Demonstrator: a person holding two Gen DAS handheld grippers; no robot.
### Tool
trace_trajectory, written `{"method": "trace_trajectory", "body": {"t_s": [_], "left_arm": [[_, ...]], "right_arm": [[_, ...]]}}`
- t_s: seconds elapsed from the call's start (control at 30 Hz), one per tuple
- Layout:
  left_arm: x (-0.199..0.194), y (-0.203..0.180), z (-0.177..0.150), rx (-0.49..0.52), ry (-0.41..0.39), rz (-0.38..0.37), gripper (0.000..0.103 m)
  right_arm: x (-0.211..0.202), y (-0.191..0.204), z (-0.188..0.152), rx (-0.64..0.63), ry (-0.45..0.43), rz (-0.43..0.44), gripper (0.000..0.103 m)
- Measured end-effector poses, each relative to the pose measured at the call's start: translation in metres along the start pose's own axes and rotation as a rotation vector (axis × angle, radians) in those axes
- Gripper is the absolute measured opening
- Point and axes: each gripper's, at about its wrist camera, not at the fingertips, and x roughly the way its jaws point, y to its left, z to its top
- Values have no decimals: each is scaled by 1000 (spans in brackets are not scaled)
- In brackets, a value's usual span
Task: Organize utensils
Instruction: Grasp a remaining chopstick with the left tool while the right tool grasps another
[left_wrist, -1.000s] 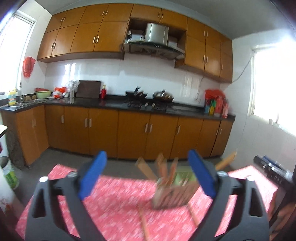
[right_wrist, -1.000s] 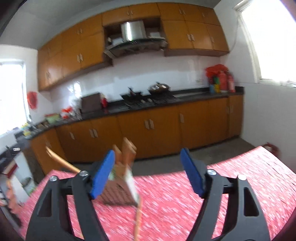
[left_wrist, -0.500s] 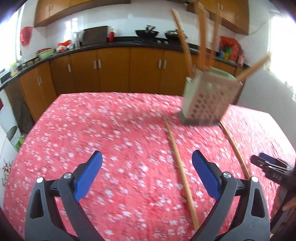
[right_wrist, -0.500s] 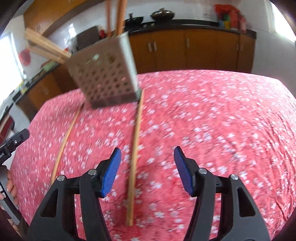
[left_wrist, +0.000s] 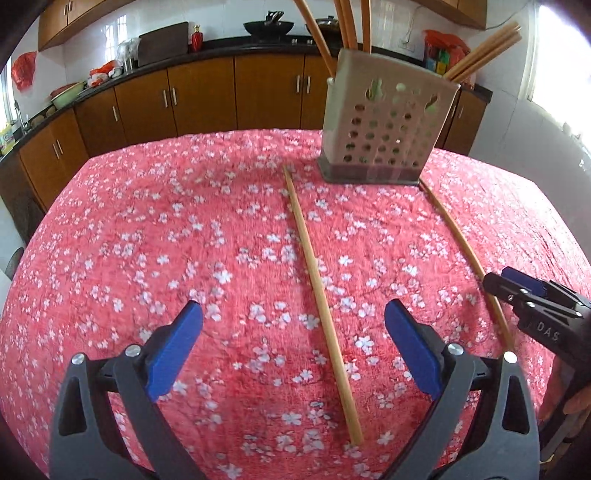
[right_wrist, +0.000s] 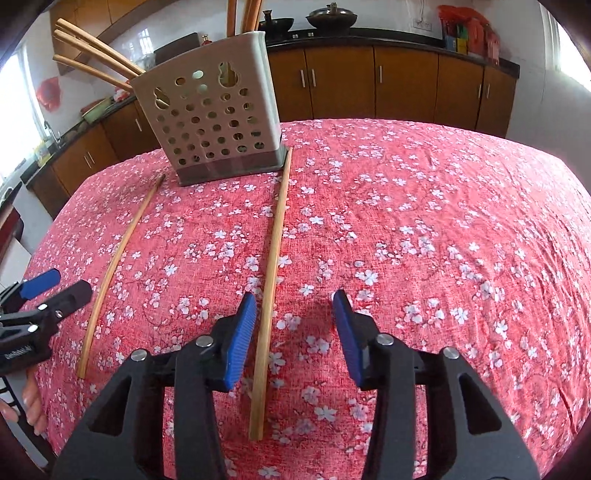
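Both wrist cameras are looking forward and downward along their own fingers, hovering low over the red floral tablecloth (left_wrist: 184, 229) and facing the kitchen cabinets (left_wrist: 207, 99). The left view is sitting left of the right one. Both are sharing the perforated utensil holder (left_wrist: 384, 125) (seen from mirrored angles) and two loose chopsticks (right_wrist: 273, 254), each catching the other gripper at its edge.

Both tools gape, empty and low: left tool (left_wrist: 293, 345) wider, right tool (right_wrist: 294, 332) seemingly narrower.
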Motion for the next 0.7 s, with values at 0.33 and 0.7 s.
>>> {"method": "trace_trajectory", "body": {"t_s": [0.33,0.7], "left_arm": [[17,-11,-7,18,45,55,62],[18,20,11,-16,54,148,16]], "right_arm": [[1,6,-1,-32,7,-21,21],[4,-22,8,35,-5,-71,7]]}}
